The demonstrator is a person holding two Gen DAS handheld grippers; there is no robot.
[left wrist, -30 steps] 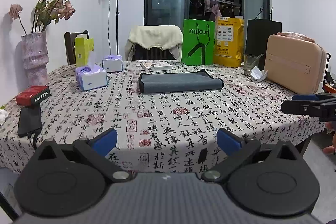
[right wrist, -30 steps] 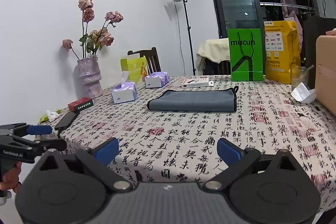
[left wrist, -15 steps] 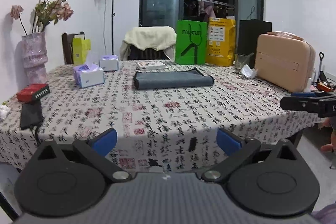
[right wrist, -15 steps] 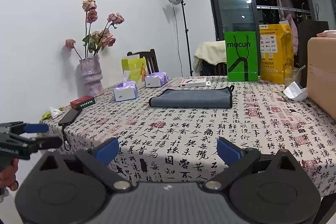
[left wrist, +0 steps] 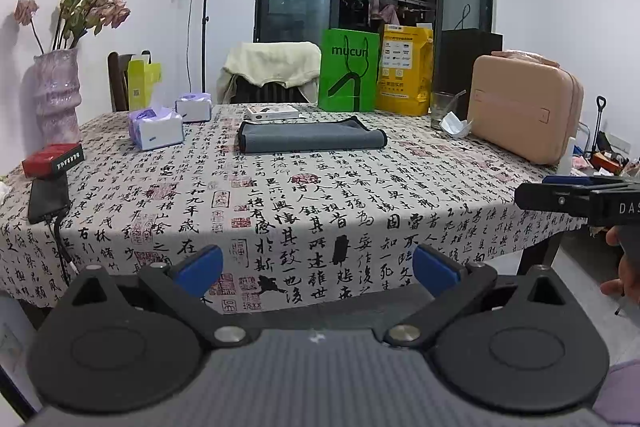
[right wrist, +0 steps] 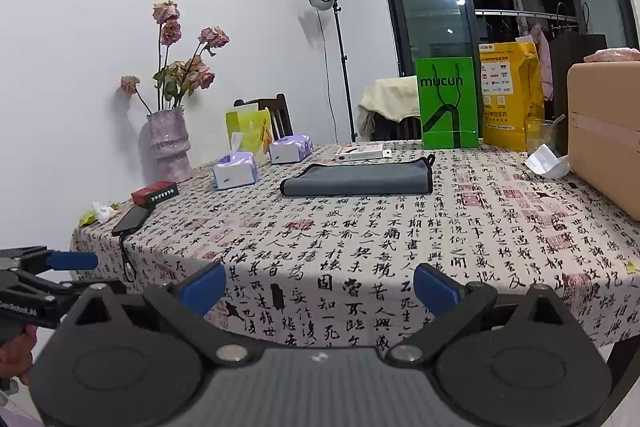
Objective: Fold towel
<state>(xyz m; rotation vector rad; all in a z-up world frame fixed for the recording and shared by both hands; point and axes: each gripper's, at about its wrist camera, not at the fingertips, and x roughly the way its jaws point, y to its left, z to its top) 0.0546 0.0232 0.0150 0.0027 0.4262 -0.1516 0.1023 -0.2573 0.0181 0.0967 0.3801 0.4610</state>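
- Your left hand-held gripper (left wrist: 316, 267) is spread wide with nothing between its blue pads (left wrist: 199, 265), held off the near edge of the tabletop (left wrist: 304, 195).
- Your right hand-held gripper (right wrist: 318, 283) is likewise spread and empty, at the same near edge.
- The grey towel (left wrist: 310, 139) lies folded flat on the far half of the tabletop, well apart from both grippers.
- A green bag (left wrist: 349, 70) and a yellow bag (left wrist: 406, 70) stand behind the towel; two tissue packs (left wrist: 156, 129) sit to its left.
- A beige case (left wrist: 524, 113) stands on the right side; a vase (left wrist: 56, 95) of dried roses stands on the left.
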